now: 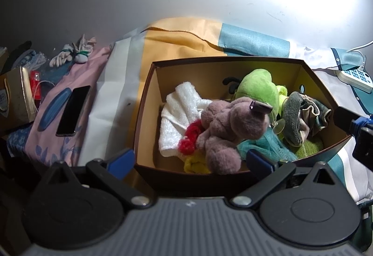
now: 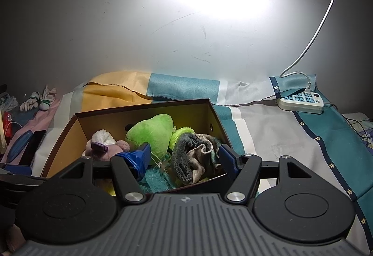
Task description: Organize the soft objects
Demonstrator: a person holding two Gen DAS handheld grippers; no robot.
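A brown cardboard box (image 1: 149, 102) stands on the bed. It holds a mauve plush toy (image 1: 228, 130), a green plush frog (image 1: 258, 90), a white towel (image 1: 179, 116), a red knit piece (image 1: 191, 137), a yellow cloth (image 1: 193, 165), teal netting (image 1: 263, 146) and a grey-beige cloth (image 1: 300, 114). My left gripper (image 1: 191, 160) is open and empty over the box's near edge. My right gripper (image 2: 184, 158) is open and empty above the box (image 2: 63, 134), with the grey-beige cloth (image 2: 195, 158) and green frog (image 2: 151, 132) between its fingers' line of sight.
A black phone (image 1: 73, 110) lies on pink fabric at the left. Tied white socks (image 1: 74, 53) lie at the back left. A white power strip (image 2: 302, 102) with a cable sits at the right. The wall stands close behind the bed.
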